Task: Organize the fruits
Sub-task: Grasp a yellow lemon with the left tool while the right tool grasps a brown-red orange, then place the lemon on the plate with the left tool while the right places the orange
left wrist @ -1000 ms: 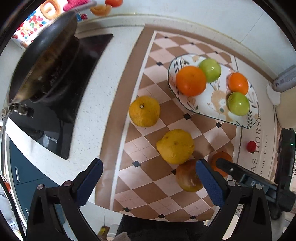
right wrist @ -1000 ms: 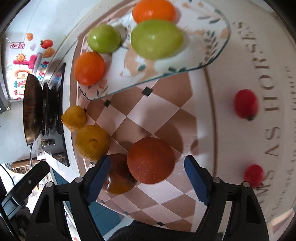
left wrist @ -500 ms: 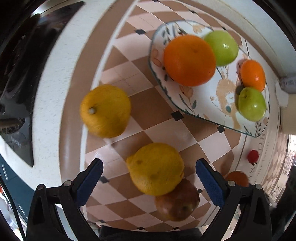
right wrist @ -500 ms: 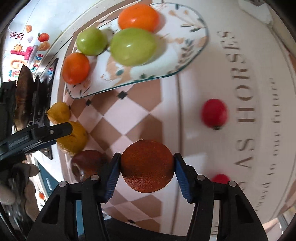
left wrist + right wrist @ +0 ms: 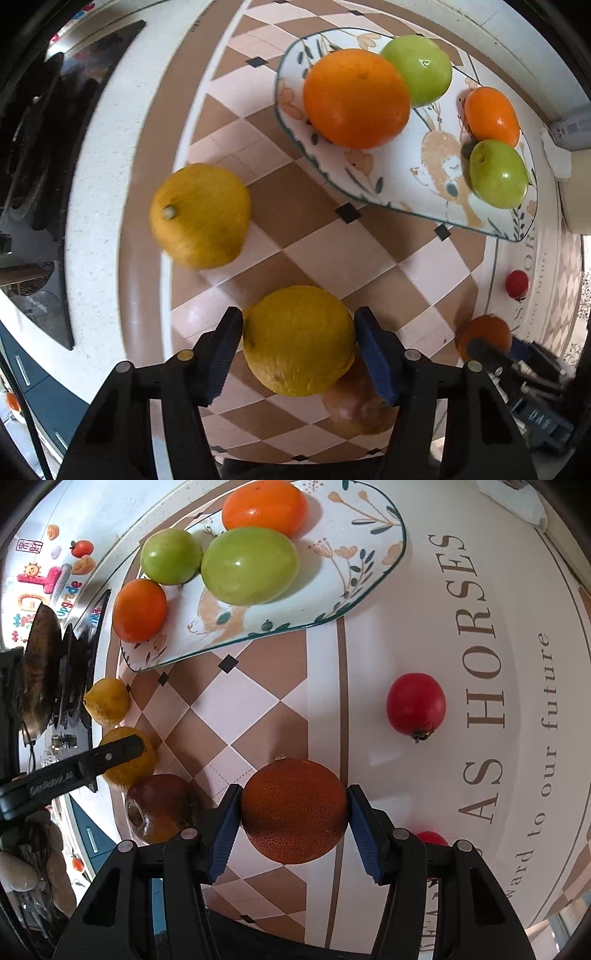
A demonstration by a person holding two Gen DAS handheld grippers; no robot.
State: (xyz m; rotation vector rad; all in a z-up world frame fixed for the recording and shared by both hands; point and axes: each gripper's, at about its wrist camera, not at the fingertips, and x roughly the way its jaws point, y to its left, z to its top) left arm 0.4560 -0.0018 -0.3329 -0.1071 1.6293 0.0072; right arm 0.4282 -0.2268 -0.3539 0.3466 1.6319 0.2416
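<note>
Checkered matting covers the counter (image 5: pixel 332 243). Left hand-held gripper (image 5: pixel 299 345) is closing, its pads against a yellow citrus (image 5: pixel 299 339) beside a brown apple (image 5: pixel 360 410). Right hand-held gripper (image 5: pixel 293 819) clamps a dark orange (image 5: pixel 293 810) below the fruit plate (image 5: pixel 354 554).

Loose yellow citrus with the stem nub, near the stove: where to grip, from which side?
Yellow citrus lies alone on the mat, stem nub sideways toward the stove. Probably come from above, fingers across its widest middle, off the nub; both flanks are clear.
</note>
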